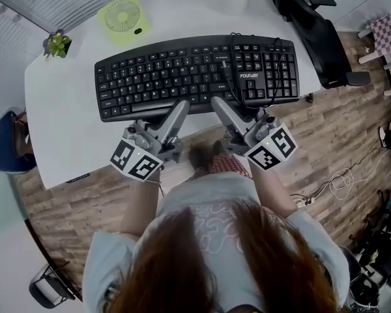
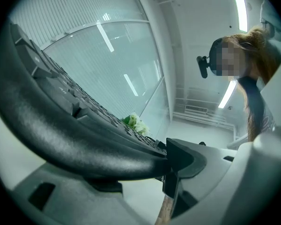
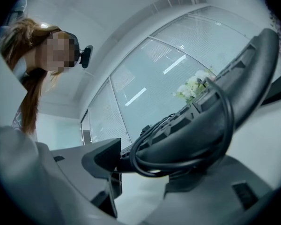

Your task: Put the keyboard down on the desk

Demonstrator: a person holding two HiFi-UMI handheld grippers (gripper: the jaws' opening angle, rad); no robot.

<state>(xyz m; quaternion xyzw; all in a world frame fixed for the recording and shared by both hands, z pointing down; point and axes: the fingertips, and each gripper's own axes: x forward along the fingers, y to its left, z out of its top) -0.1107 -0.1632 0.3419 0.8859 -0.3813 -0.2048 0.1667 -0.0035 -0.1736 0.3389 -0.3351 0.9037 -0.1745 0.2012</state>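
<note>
Over the white desk, the black keyboard is held by its near long edge, its long axis running left to right across the person's front, with the keys facing up. Its cable is wound round the right end, over the number pad.

The left gripper is clamped on that near edge left of the middle, and the right gripper is clamped on it right of the middle. In each gripper view one jaw lies over the keys and the other under the body. The right one also has a loop of cable just beside its upper jaw. Both hands grip about equally far from the centre.

The keyboard extends away from the jaws, out over the desk. From the gripper views it appears to slope up toward its far edge. No view settles whether any part touches the desk yet. My judgement is that both hands must sink evenly, the far edge landing first, before the jaws let go.

A green fan and a small plant stand well beyond it.
</note>
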